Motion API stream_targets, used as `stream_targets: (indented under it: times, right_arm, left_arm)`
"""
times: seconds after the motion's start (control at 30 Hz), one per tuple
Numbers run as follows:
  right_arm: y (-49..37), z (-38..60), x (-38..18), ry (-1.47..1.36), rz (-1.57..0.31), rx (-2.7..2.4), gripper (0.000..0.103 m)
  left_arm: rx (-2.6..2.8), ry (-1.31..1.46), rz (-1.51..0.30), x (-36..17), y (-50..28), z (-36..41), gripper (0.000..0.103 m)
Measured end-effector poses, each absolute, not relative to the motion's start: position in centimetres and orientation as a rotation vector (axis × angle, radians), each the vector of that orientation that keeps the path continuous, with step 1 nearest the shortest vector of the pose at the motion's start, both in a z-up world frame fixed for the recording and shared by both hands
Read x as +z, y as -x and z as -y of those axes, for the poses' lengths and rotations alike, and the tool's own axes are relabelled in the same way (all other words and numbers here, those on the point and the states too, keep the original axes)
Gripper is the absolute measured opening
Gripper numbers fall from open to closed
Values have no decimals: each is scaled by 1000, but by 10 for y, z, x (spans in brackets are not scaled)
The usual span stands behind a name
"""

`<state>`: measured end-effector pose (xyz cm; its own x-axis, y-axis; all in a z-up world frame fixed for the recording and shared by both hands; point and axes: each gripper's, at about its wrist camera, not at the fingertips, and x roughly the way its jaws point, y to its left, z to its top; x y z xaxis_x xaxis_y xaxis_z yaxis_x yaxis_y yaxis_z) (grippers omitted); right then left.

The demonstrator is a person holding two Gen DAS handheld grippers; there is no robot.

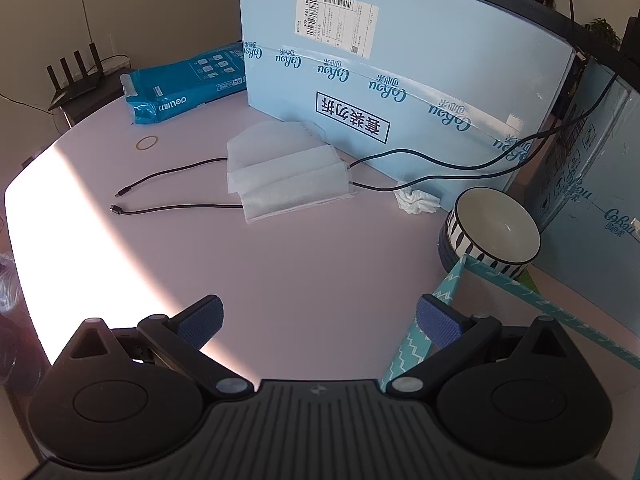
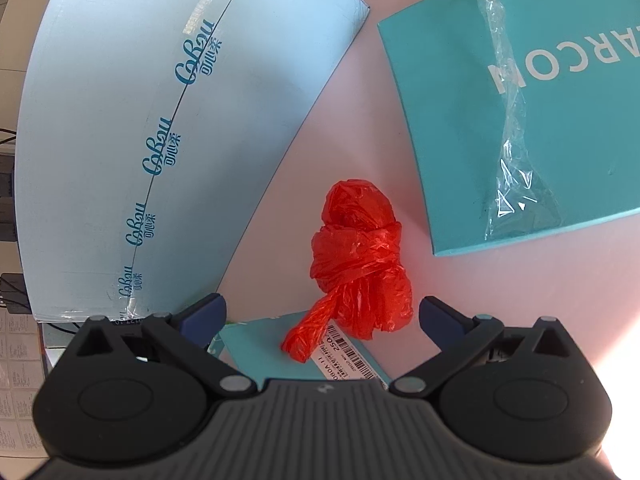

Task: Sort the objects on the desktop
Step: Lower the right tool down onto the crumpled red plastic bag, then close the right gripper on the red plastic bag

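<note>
Red bag (image 2: 360,264): knotted plastic bundle on the counter (image 2: 400,208), just ahead of our right tongs (image 2: 322,316), tail draped on a teal box (image 2: 256,344).
Right tongs: spread wide, empty, tilted steeply down.
Left tongs (image 1: 318,318): spread wide, empty, low over bare counter; striped bowl (image 1: 492,228) ahead-right.
Grip plan: we'd drop over the knot, pinch its middle, not the tail.

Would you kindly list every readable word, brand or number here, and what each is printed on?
"CoRou": tape on the large light blue box.
"套装勿拆", upside down: same box.
"deli": blue paper pack.
"ARCOM", cut off: teal box.
"250", partial: barcode label.
Shipping label: too small.
</note>
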<state>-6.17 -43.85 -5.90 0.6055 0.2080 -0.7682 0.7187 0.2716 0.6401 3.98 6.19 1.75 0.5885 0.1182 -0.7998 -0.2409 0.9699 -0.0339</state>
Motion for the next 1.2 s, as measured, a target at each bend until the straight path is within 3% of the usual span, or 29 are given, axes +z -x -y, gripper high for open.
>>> stream_targets:
  times: [0.87, 1.2]
  right_arm:
    - [44, 435, -77, -1125, -961, -446, 102]
    - [44, 438, -83, -1111, -992, -455, 91]
  left_arm:
    - [246, 125, -983, -5, -37, -65, 103]
    - [260, 132, -982, -5, -37, -67, 103]
